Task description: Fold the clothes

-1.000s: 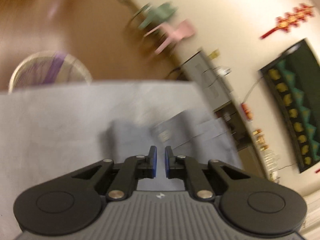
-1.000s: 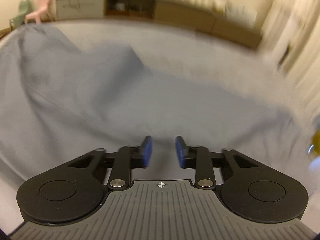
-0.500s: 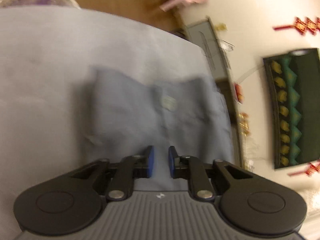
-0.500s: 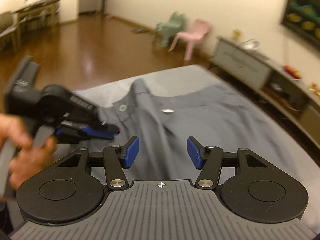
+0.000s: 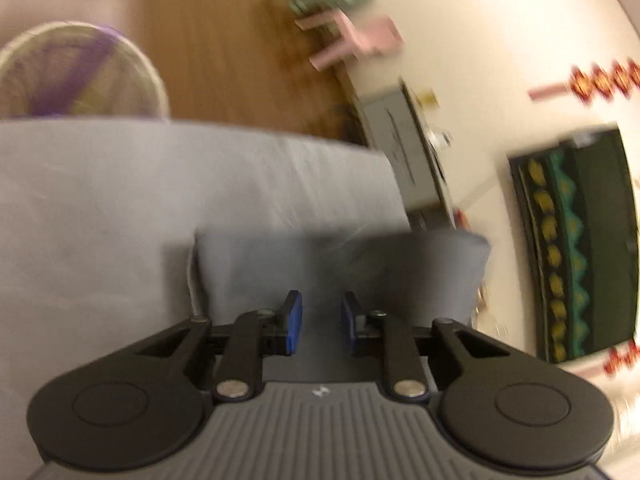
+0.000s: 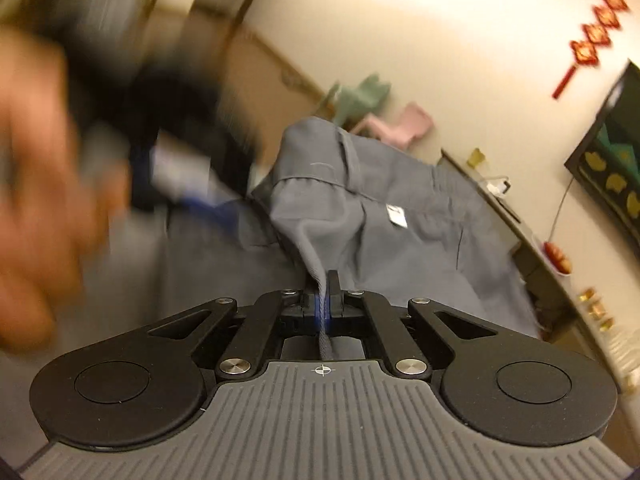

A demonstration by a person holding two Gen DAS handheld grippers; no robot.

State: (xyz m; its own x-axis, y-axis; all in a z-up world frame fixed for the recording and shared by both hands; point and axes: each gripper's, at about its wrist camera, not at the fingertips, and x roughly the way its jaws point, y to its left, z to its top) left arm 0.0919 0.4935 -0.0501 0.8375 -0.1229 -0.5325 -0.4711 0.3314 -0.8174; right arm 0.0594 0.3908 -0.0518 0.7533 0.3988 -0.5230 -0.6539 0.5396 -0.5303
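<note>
Grey trousers (image 6: 400,224) lie on a grey-covered surface, with the waistband raised toward the far side. My right gripper (image 6: 325,296) is shut on a bunched fold of the trousers, and the cloth runs up from between its blue pads. In the left wrist view the grey trousers (image 5: 320,264) lie just ahead of my left gripper (image 5: 320,320), which is open with a small gap and nothing between its fingers. The left gripper (image 6: 188,184) also shows blurred in the right wrist view, held by a person's hand (image 6: 44,184).
A grey sheet (image 5: 120,200) covers the surface. A round basket (image 5: 80,76) stands on the wooden floor beyond its far edge. Small pink (image 5: 360,40) and green chairs, a low cabinet (image 5: 404,160) and a dark wall hanging (image 5: 580,248) line the wall.
My right gripper went from wide open to shut on a fold of the trousers and lifted it. My left gripper opened slightly and swung back; both views are motion-blurred.
</note>
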